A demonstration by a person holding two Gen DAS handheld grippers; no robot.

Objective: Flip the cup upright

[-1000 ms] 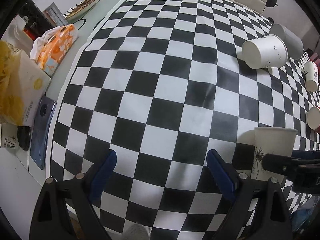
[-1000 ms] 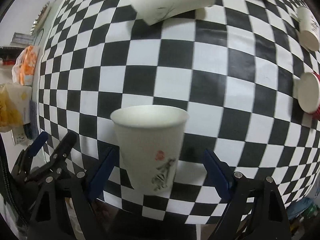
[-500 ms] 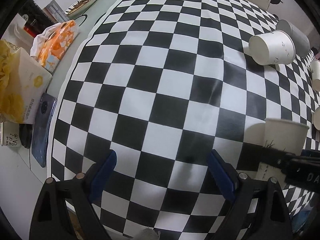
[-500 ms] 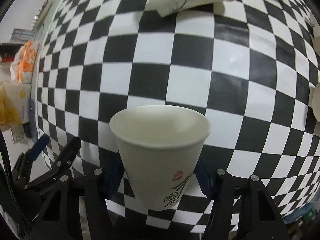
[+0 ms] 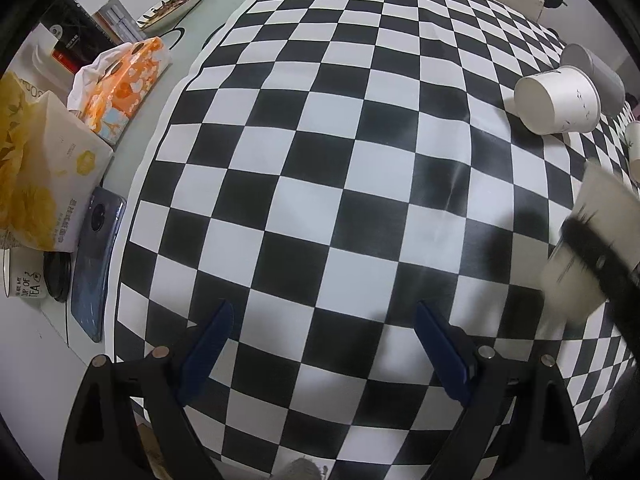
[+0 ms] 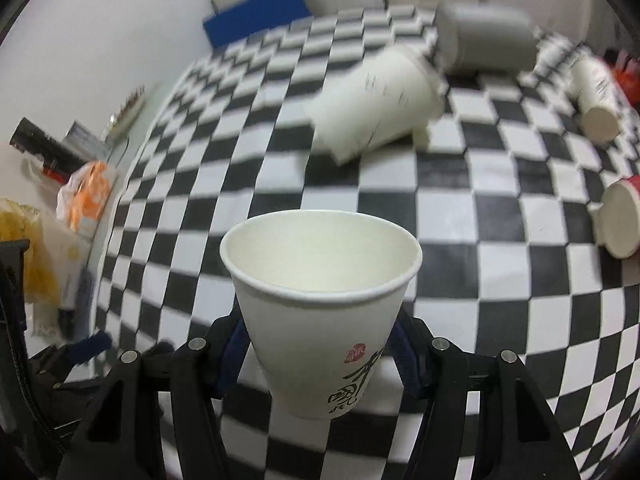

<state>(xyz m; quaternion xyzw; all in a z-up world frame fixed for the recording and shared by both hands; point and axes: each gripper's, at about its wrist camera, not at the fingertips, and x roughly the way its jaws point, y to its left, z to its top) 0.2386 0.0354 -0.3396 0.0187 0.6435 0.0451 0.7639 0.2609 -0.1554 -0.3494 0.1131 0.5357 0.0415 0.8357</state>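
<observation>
Right gripper point(image 6: 320, 354) clamped on white paper cup with black-and-red print point(image 6: 320, 304), blue pads squeezing lower wall; cup mouth-up, apparently lifted above black-and-white checkered tablecloth point(image 6: 460, 216). Left gripper point(image 5: 322, 346) fingers spread wide, empty, hovering over cloth. Judgement: step = set cup down upright. Keep squeeze light, thin wall likely buckles. Lower level, base flat on cloth, then release. Stay well apart from tipped large white paper cup point(image 6: 376, 100) and grey cylindrical cup point(image 6: 484, 38).
</observation>
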